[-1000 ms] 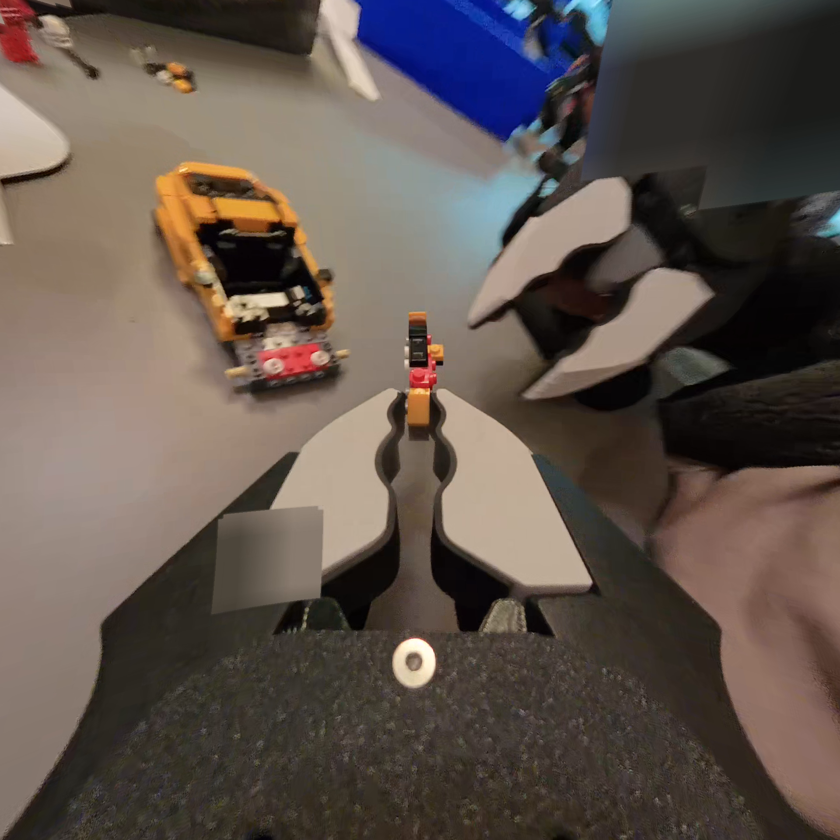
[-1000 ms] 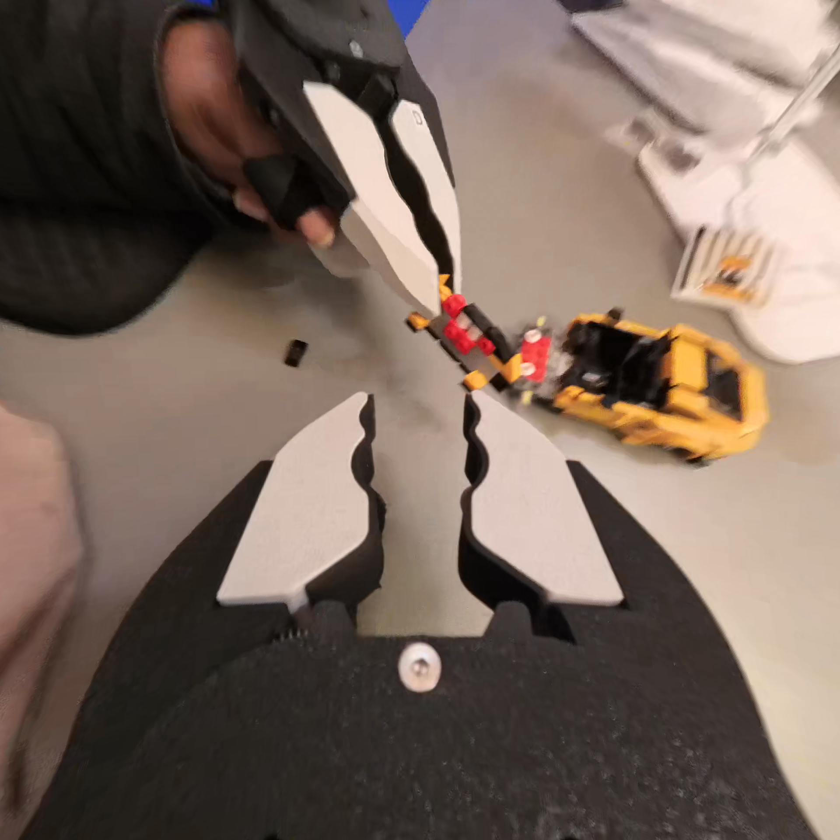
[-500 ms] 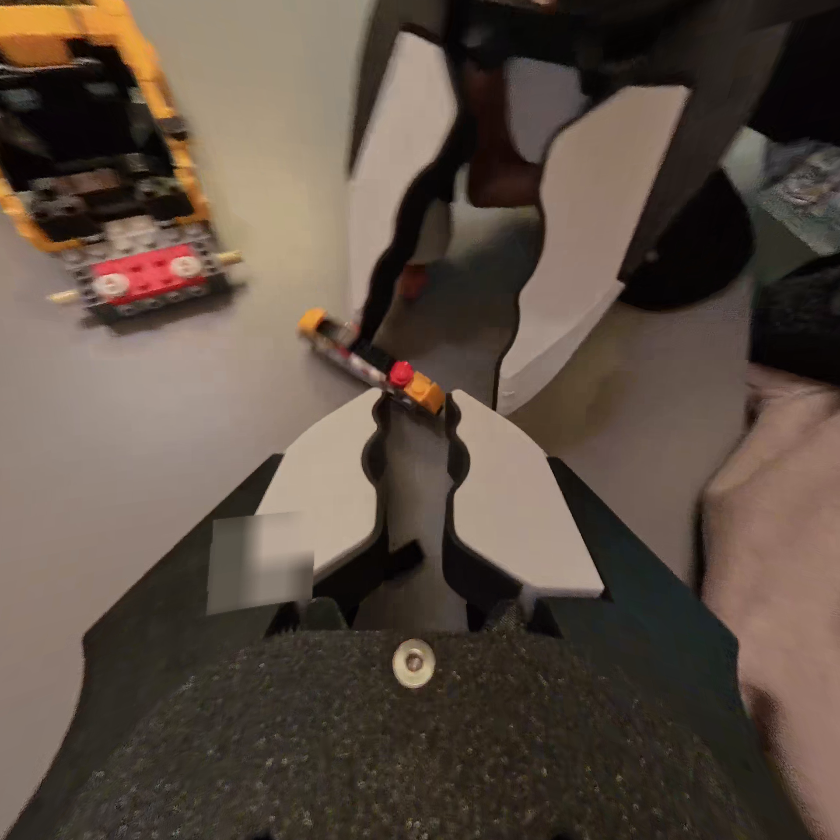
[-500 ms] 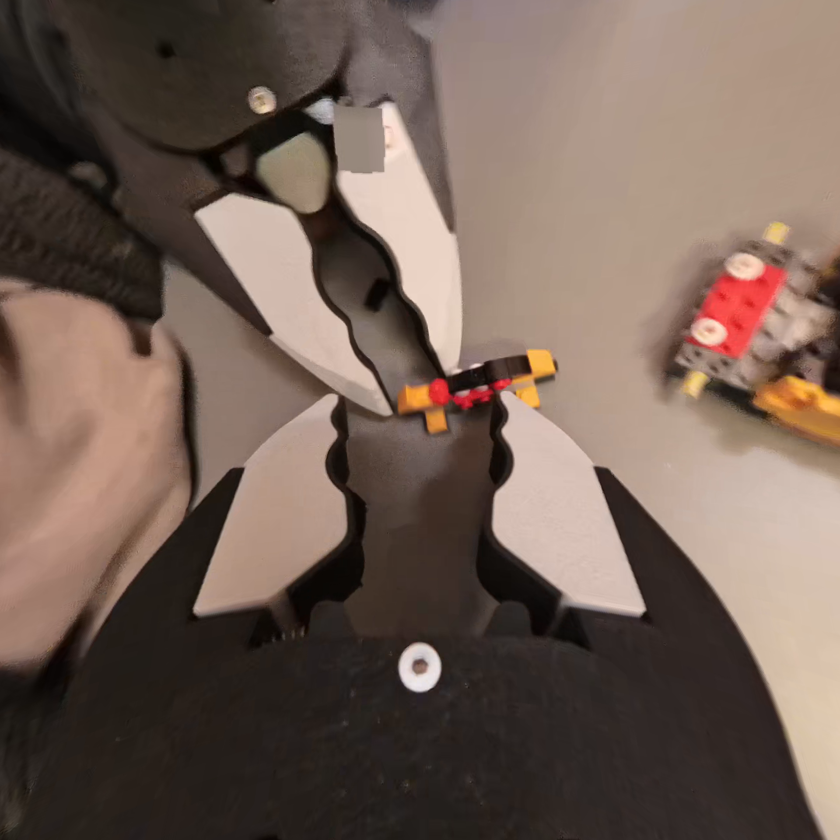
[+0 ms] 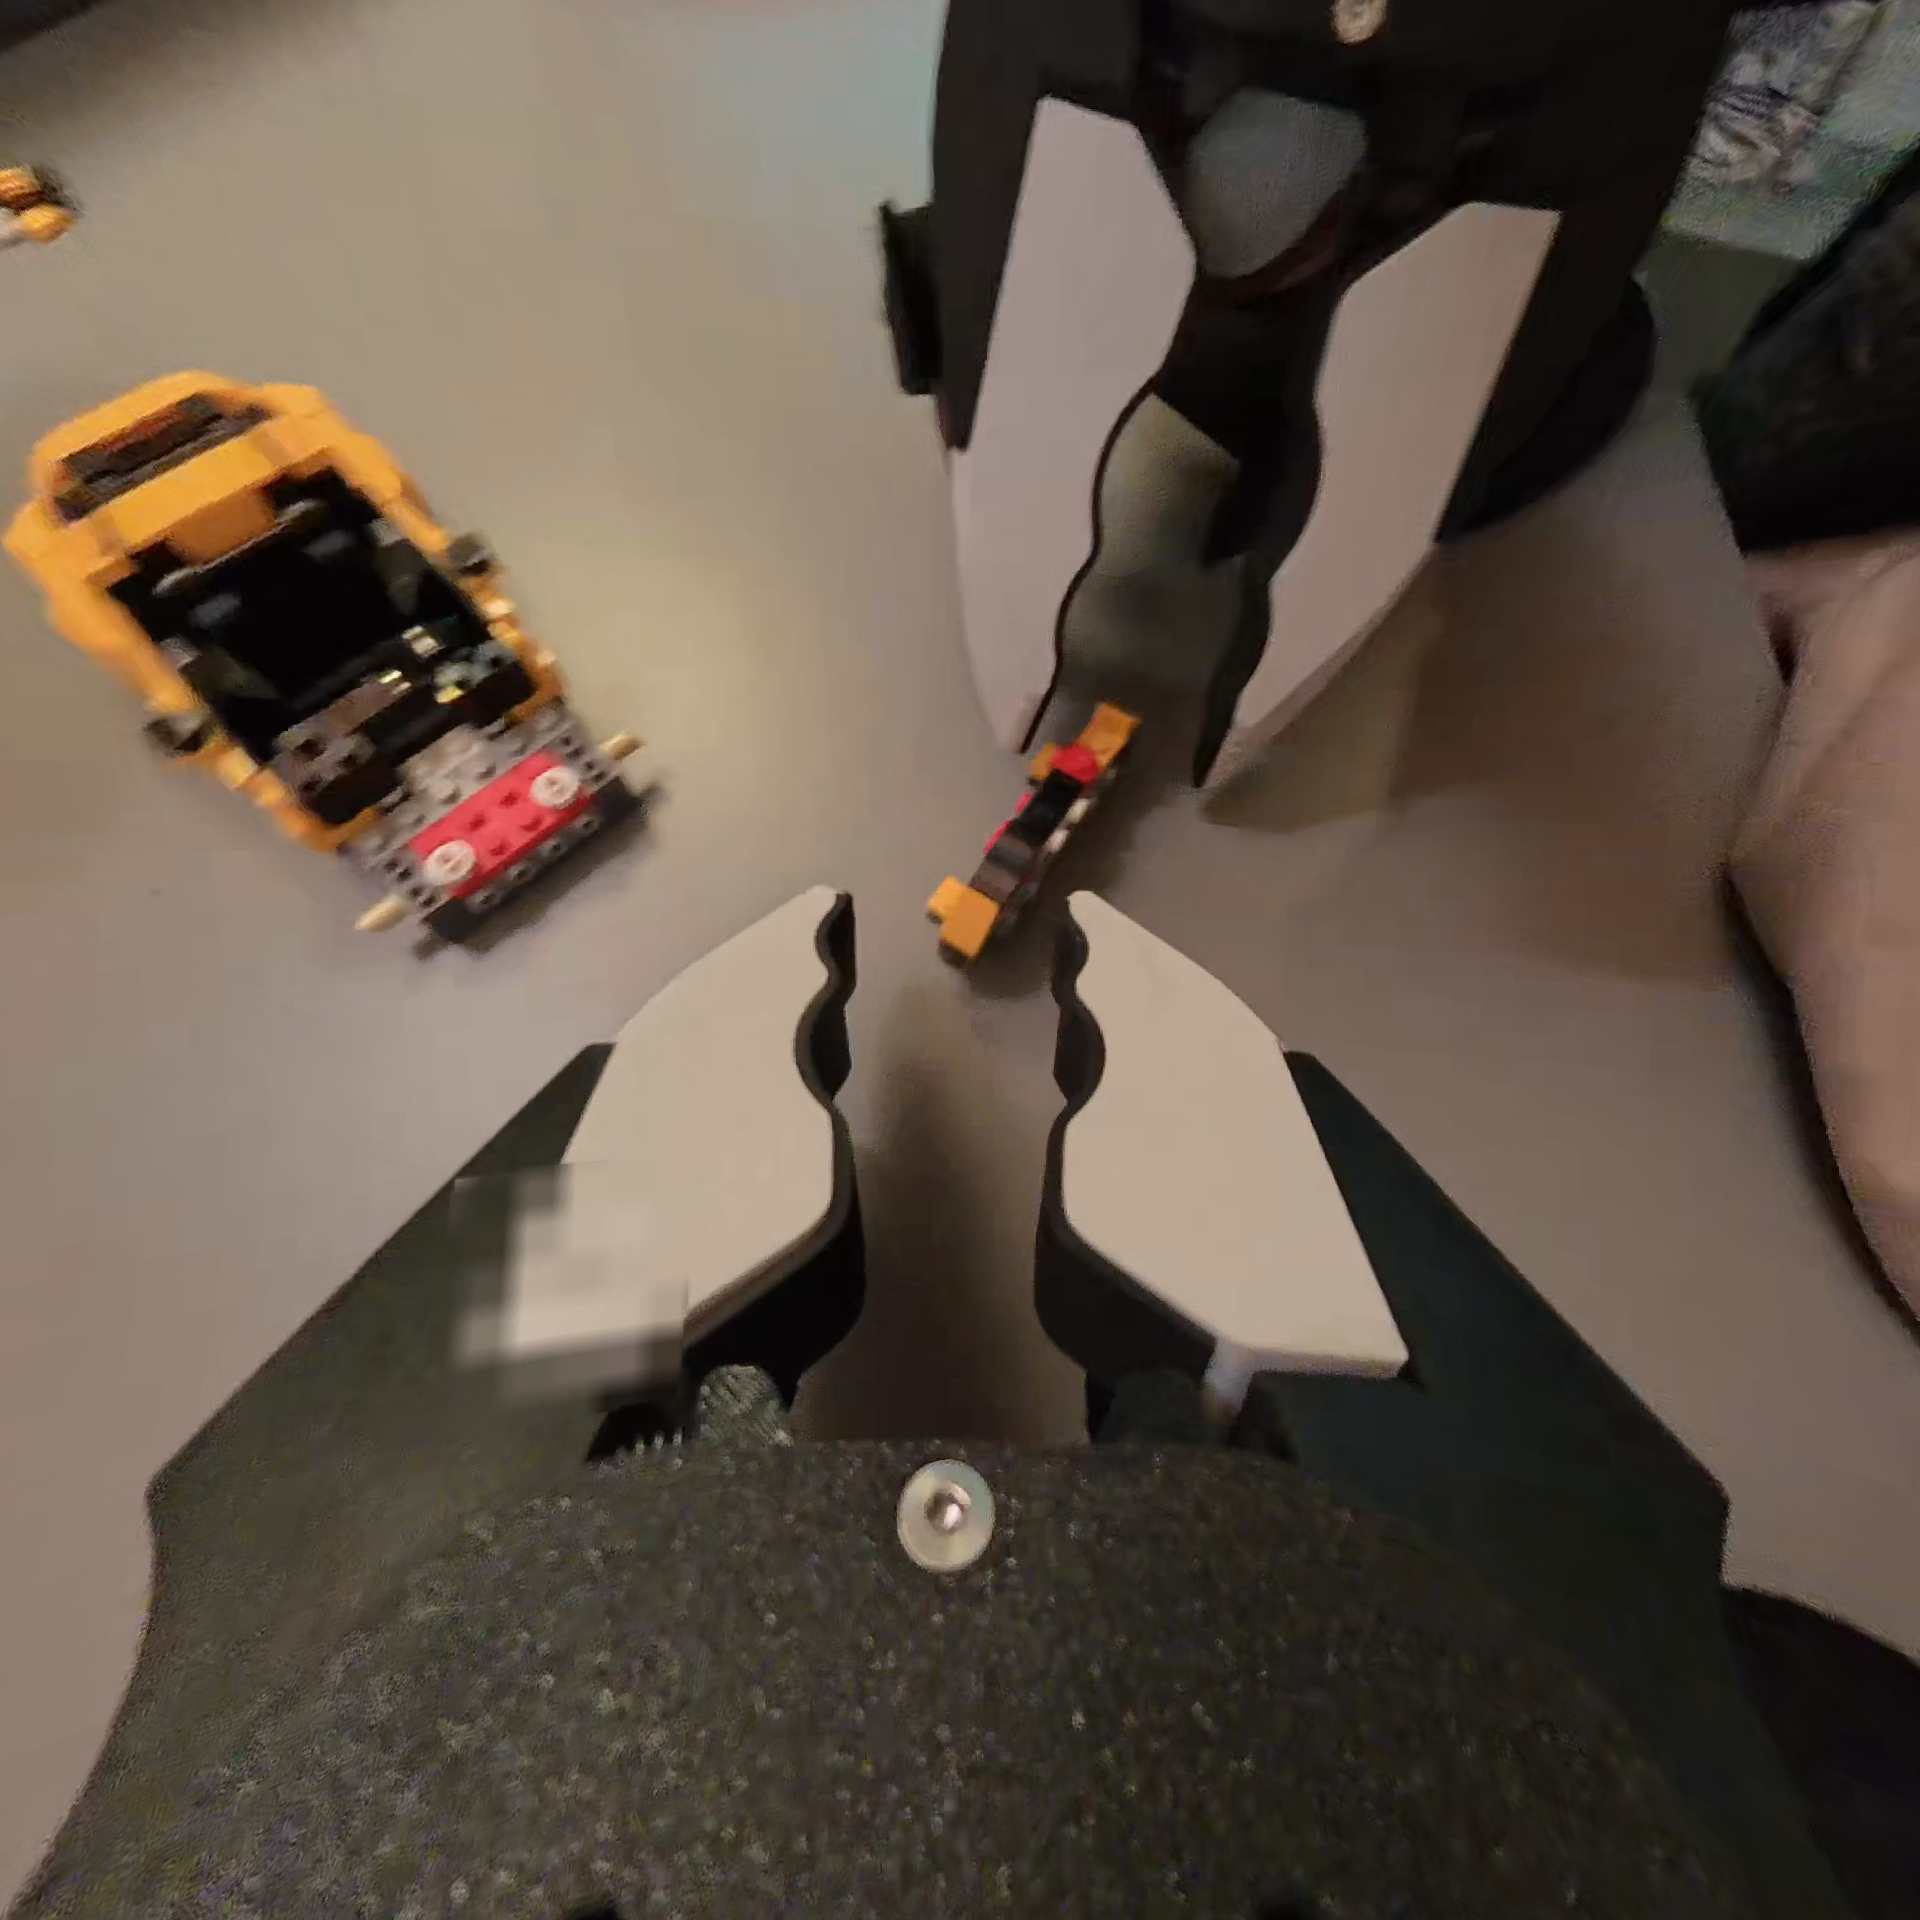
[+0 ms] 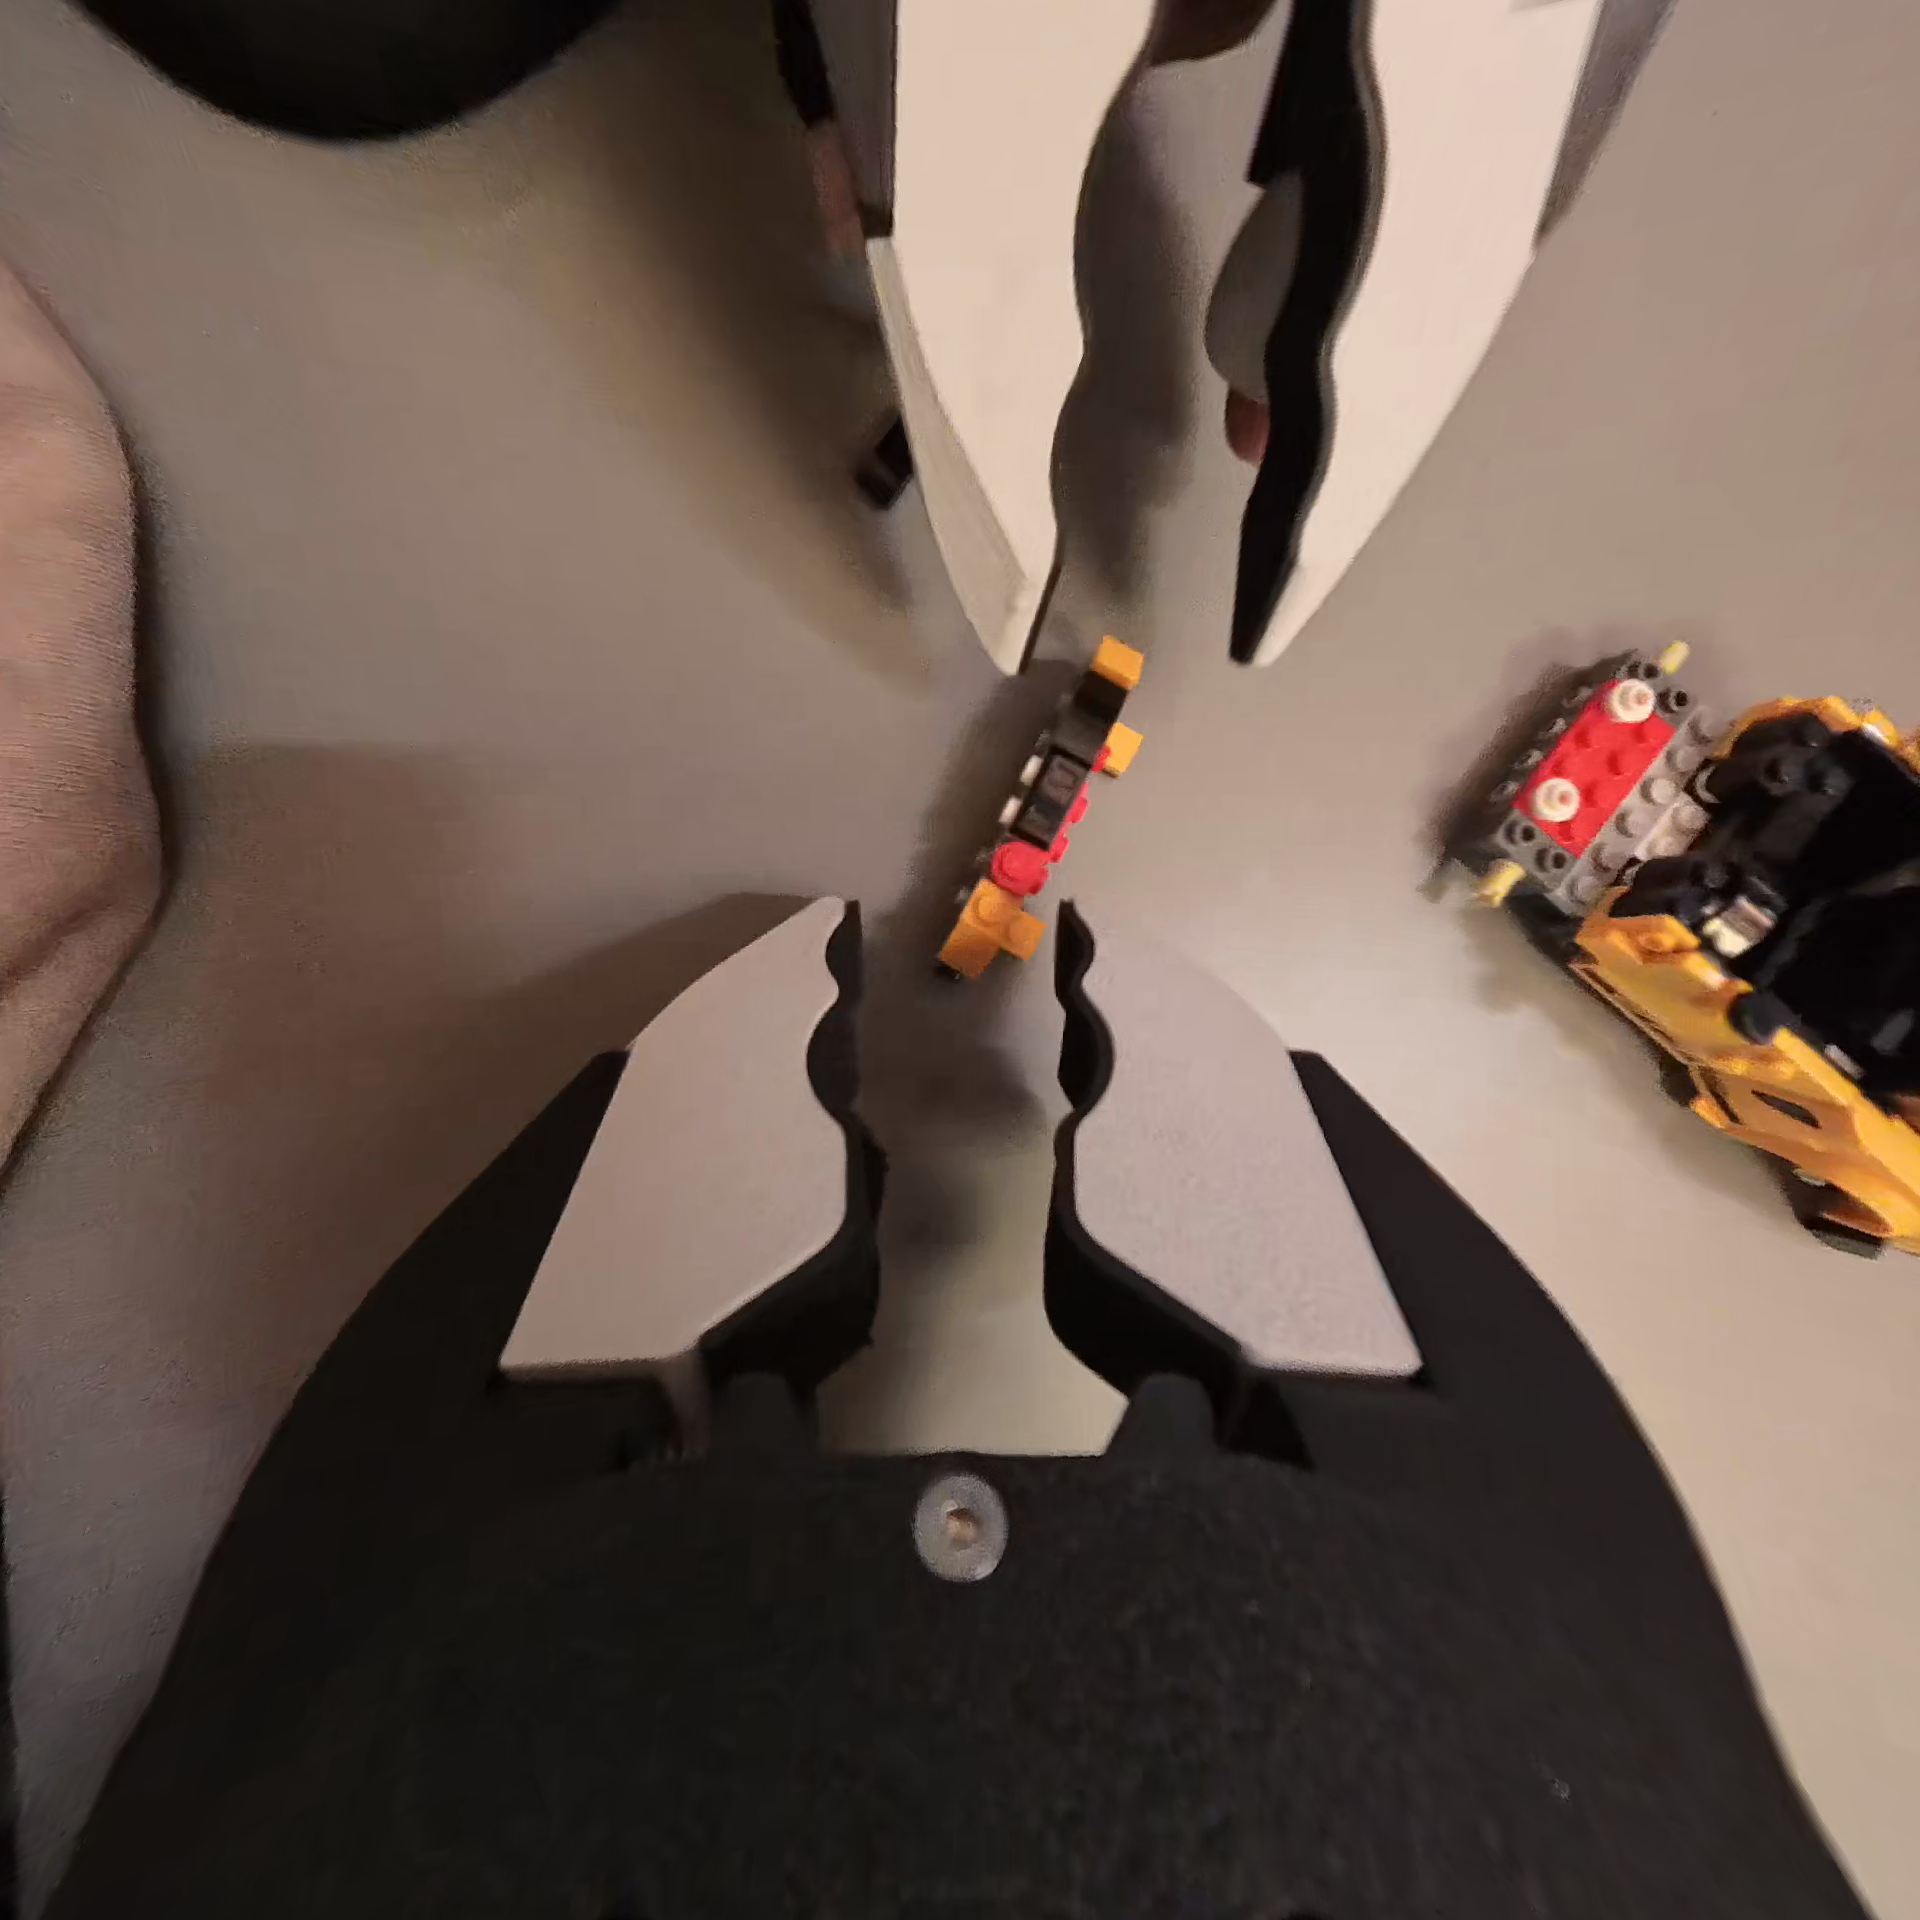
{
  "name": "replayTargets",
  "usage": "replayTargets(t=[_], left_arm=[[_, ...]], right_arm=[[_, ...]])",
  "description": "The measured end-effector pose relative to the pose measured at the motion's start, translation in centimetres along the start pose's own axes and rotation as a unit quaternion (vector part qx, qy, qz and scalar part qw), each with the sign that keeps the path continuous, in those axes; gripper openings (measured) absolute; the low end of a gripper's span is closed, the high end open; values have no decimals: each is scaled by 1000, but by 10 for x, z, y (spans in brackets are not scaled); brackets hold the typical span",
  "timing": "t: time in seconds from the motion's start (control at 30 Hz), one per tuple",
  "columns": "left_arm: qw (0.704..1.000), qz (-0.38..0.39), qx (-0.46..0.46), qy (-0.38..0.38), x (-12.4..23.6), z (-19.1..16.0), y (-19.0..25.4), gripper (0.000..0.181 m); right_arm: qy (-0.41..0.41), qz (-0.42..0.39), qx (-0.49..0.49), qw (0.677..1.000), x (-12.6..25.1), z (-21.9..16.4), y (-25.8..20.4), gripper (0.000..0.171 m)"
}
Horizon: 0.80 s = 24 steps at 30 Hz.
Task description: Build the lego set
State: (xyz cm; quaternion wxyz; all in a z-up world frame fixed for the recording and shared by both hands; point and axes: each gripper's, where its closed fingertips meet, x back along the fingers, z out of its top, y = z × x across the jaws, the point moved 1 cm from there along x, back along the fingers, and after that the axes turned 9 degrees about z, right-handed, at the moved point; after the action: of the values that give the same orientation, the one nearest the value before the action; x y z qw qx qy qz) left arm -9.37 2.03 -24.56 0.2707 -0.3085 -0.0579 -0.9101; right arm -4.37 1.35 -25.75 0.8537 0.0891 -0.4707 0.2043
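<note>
A small orange, black and red lego strip (image 5: 1023,831) lies on the grey table between the two grippers. It also shows in the right wrist view (image 6: 1044,816). My left gripper (image 5: 951,914) is open, its tips just short of the strip's near orange end. My right gripper (image 6: 956,914) is open too, facing the left one (image 6: 1132,644) across the strip. In the left wrist view the right gripper (image 5: 1117,748) stands over the strip's far end. The part-built orange lego car (image 5: 301,644) sits to the left; it shows at the right in the right wrist view (image 6: 1704,904).
Small loose orange pieces (image 5: 31,203) lie at the far left edge. A small black piece (image 6: 883,478) lies behind the left gripper in the right wrist view. A person's hand (image 5: 1839,935) shows at the right. Bare table surrounds the strip. There is about 5 centimeters between the tips of the two grippers.
The left gripper held the strip one second ago; it has opened and the strip now lies on the table. Both grippers have come close, facing each other over it.
</note>
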Motion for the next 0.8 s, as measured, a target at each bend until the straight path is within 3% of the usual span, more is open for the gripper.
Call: replayTargets(t=[0.1, 0.13, 0.2, 0.33, 0.47, 0.6, 0.8], left_arm=[[998, -12, -50, -26, -10, -8, 3, 29], [998, -12, -56, -33, -11, -10, 4, 18], [997, 5, -61, -35, -8, -12, 0, 14], [998, 25, -52, -32, 2, -17, -7, 14], [999, 20, -28, -22, 22, -20, -9, 31], [999, -21, -37, -1, 44, -26, 8, 26], [992, -74, -89, -57, 30, -45, 31, 28]], right_arm=[[-4, -18, 19, 1000, -4, -1, 6, 18], [-2, -14, 22, 1000, -4, 1, 9, 15], [-2, -16, 30, 999, -4, 2, 17, 14], [17, -18, 19, 1000, 1, 10, 22, 24], [42, -68, 8, 997, 15, 16, 23, 29], [69, -86, -12, 994, 25, 14, 8, 29], [90, -57, -22, 994, 13, 15, -17, 28]])
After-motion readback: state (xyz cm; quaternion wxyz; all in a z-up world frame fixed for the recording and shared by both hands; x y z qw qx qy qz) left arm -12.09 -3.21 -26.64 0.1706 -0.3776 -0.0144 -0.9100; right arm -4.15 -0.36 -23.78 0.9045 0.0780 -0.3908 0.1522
